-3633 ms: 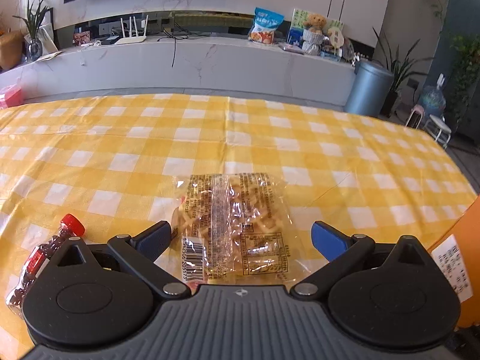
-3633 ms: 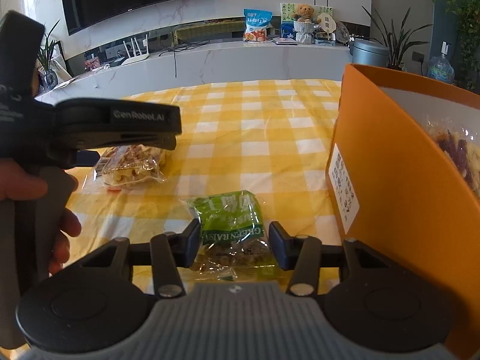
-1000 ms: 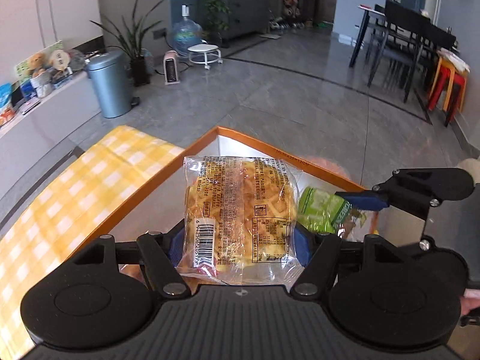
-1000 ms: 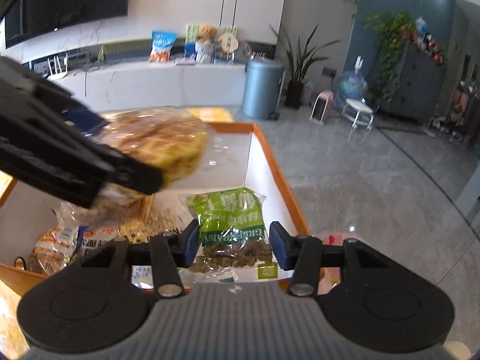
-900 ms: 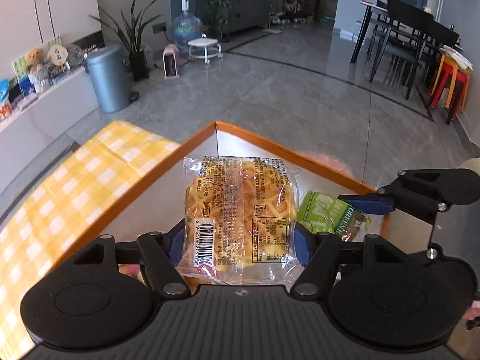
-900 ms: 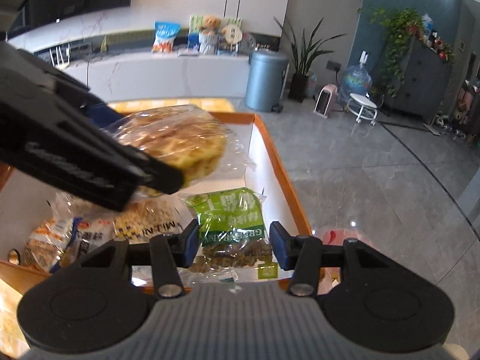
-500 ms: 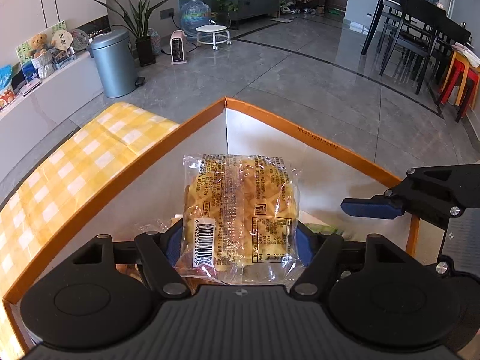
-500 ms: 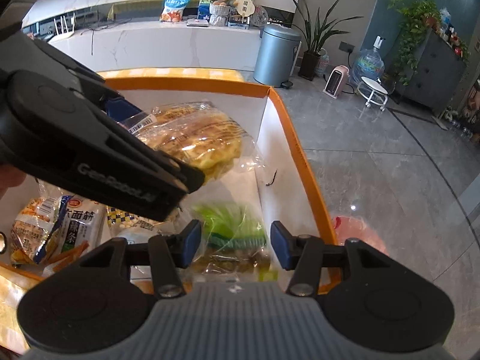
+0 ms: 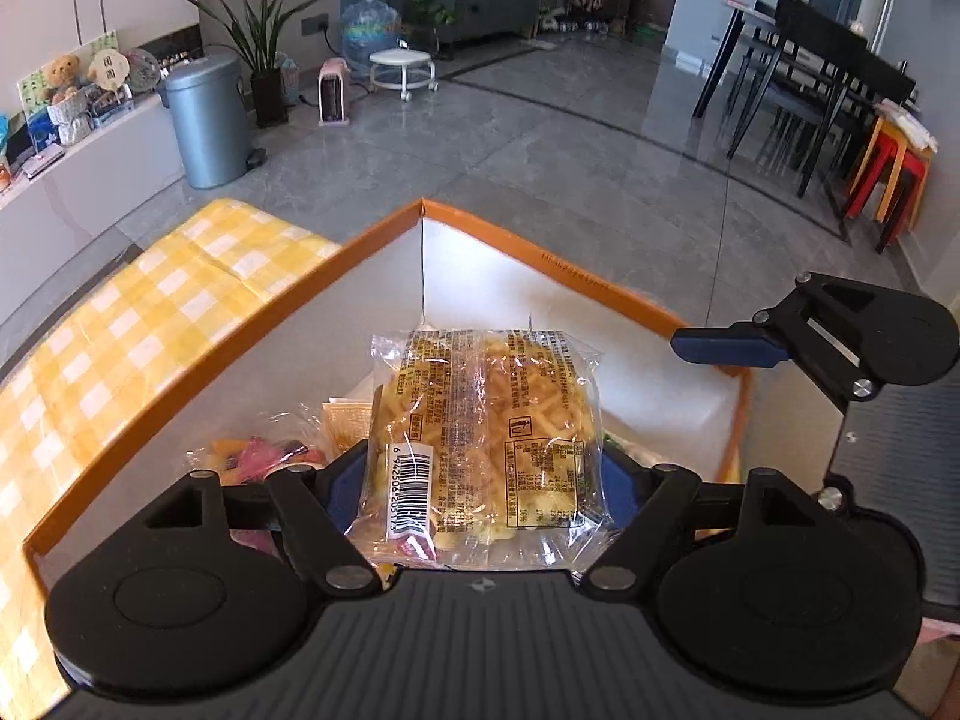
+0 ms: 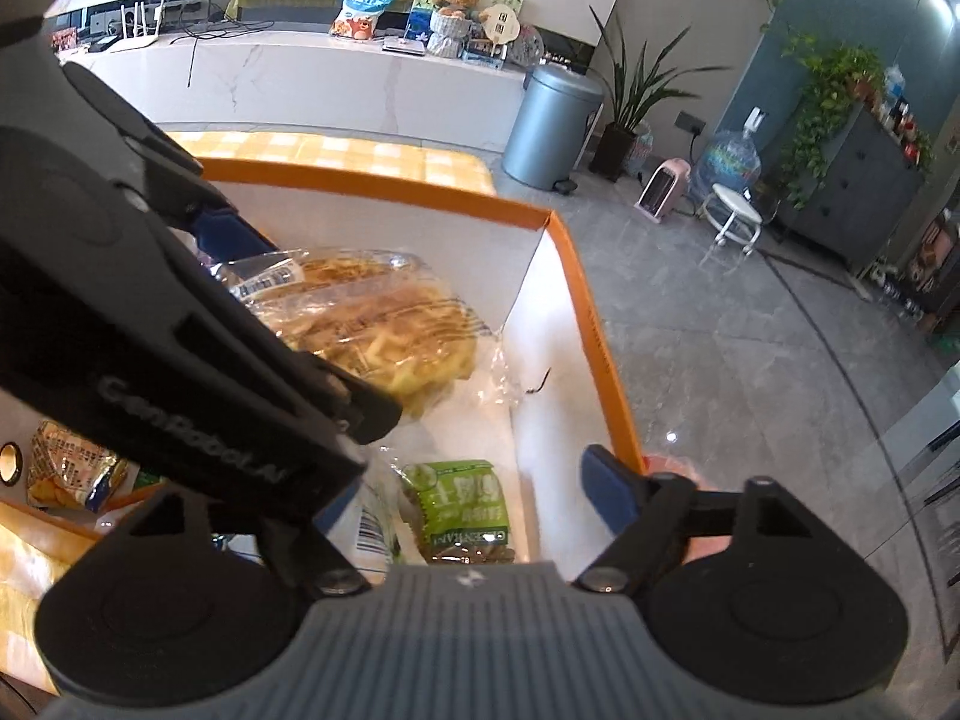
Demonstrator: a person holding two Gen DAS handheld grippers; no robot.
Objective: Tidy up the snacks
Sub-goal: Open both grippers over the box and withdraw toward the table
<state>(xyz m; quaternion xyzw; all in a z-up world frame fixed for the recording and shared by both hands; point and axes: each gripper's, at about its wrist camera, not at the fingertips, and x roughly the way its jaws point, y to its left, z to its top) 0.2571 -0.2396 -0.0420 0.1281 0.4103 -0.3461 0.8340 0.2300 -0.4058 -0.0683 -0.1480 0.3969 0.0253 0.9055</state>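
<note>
Since the last frame both grippers' jaws have been opening over the box point(image 9: 198, 360).

Left wrist view: the left gripper point(image 9: 483, 474) is spread around the noodle pack point(image 9: 486, 432), which may already be slipping free; its long axis runs along the fingers, and only a barcode is legible.

Right wrist view: the right gripper point(image 10: 486, 498) stands wide and empty. The green bag point(image 10: 459, 510), reading "GREEN", lies in the box below it.

An orange-rimmed box point(image 9: 288, 294) (white inside) sits beside a yellow-and-white checked tablecloth point(image 9: 120, 324).
</note>
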